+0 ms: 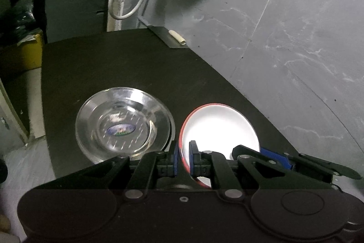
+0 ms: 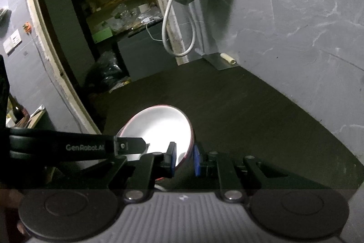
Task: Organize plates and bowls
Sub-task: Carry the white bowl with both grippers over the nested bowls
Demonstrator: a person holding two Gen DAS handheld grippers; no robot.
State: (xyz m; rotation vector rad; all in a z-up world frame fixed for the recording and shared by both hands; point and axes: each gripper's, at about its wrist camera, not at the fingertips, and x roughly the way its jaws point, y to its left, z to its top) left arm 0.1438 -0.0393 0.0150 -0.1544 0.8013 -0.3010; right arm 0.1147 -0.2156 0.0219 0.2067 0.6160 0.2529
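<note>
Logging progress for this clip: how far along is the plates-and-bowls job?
Nothing looks stacked yet. In hand: both the left gripper and right gripper are shut on opposite rims of the red-rimmed white bowl. Left: the glass bowl sits alone on the dark table beside it.

Each wrist view looks along own tongs, tilted down, close over dark table (image 1: 136,65); both share white bowl (image 1: 218,126).
</note>
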